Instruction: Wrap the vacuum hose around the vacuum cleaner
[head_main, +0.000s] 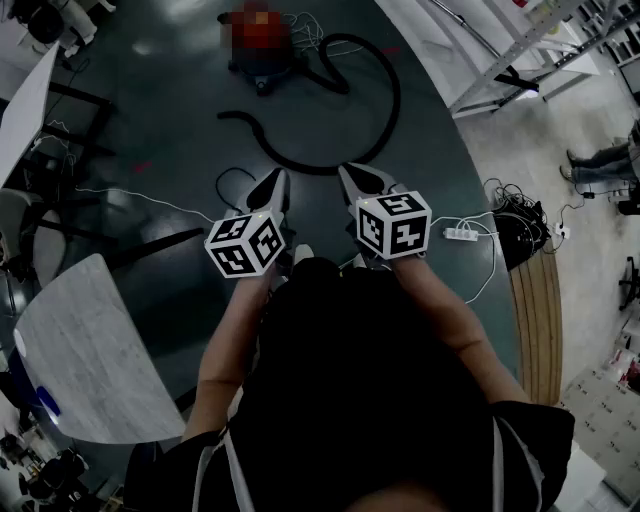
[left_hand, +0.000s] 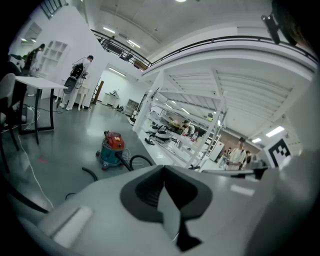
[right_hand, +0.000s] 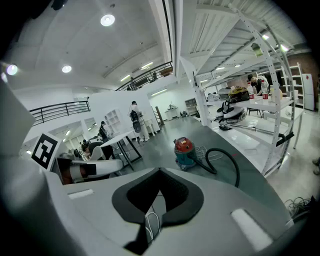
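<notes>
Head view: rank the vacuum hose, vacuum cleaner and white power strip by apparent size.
1. vacuum hose, by far the widest sweep
2. vacuum cleaner
3. white power strip, smallest despite lying nearer the camera

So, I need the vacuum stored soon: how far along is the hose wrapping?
Done: nothing; the hose lies sprawled on the floor, running off the vacuum cleaner. In hand: nothing; left gripper and right gripper are shut, empty, short of it. Remaining: the whole wrapping.
</notes>
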